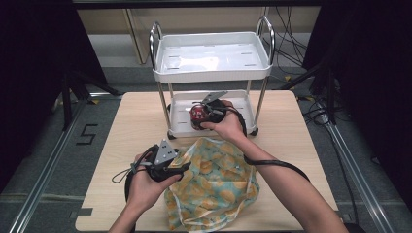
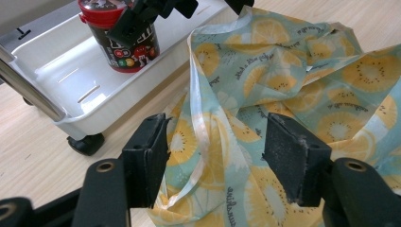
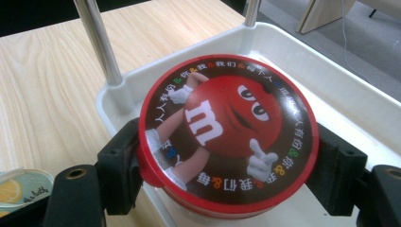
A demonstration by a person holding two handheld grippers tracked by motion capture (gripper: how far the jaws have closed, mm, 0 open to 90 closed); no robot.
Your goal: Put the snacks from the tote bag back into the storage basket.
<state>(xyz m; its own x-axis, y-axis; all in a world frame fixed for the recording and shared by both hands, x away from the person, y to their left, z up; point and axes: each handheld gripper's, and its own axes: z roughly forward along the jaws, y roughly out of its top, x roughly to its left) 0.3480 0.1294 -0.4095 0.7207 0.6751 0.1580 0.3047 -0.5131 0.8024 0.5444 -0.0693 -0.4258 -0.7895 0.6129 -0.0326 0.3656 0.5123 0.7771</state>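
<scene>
right gripper (image 3: 227, 175) is clamping the round red-lidded candy tub (image 3: 227, 137) by its sides, the tub sitting in the cart's (image 1: 212, 73) lower white plastic tray, near the front rim between two chrome posts. left gripper (image 2: 215, 156) is hovering with jaws spread, straddling a fold of the thin, crinkled fruit-print bag (image 1: 214, 182), pads not pressing. bag is lying on the wooden table (image 1: 131, 126) just before the cart.

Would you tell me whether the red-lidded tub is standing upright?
Upright: the tub stands on the cart's lower tray, its lid on top.
</scene>
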